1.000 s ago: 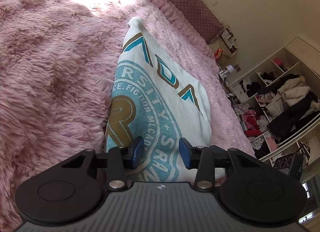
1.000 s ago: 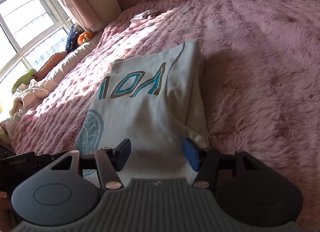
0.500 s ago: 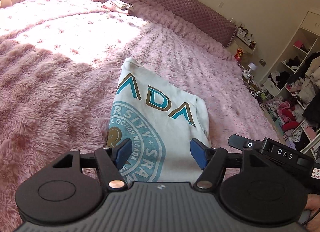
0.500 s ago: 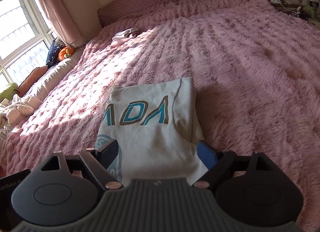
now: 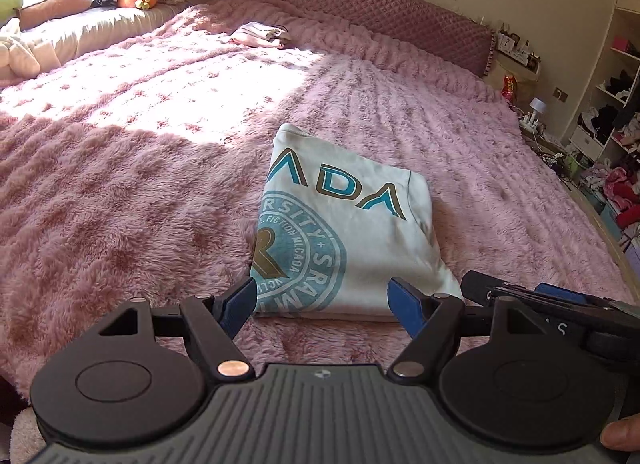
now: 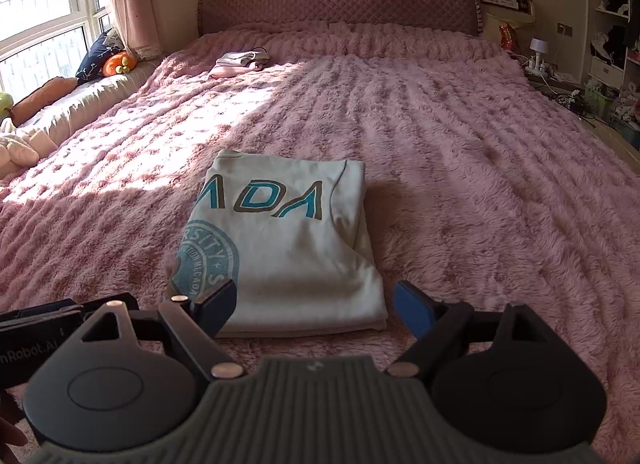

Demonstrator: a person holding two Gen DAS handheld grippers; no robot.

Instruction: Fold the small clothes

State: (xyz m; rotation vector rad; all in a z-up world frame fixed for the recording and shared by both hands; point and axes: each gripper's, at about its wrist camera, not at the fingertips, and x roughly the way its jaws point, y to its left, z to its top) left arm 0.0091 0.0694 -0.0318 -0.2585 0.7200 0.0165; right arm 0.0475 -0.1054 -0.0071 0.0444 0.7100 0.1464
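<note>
**A:** Start with the left wrist view. Where is the garment from the left hand-held gripper (image 5: 322, 302)?

**B:** Just ahead of it and below. The folded white sweatshirt with a teal round crest and teal-and-brown letters (image 5: 348, 232) lies flat on the shaggy pink bed cover (image 5: 120, 191), near the foot edge of the bed, well apart from the quilted mauve headboard (image 5: 360, 3). Its long axis runs from the foot edge toward the headboard, slanting a little in this view. The jaws are opening, blue pads wide apart, nothing between them; the near hem shows through the gap, untouched.

**A:** And the other tool?

**B:** The right hand-held gripper (image 5: 560, 300) pokes in from the right edge, beside the sweatshirt's near right corner.

**A:** Now the right wrist view.

**B:** The right hand-held gripper (image 6: 324, 304) has its jaws spread and empty. The sweatshirt (image 6: 292, 248) sits squarely ahead, long axis pointing straight at the headboard (image 6: 340, 3). Both tools seem about equally near the hem; I'd judge the left one closer to the crest side.

**A:** What does this view add?

**B:** The stacked layers along the right fold, and a small pink folded garment (image 6: 240, 61) near the headboard. The left view alone shows most of the crest and a thumb (image 5: 620, 434) at its lower right corner.
</note>
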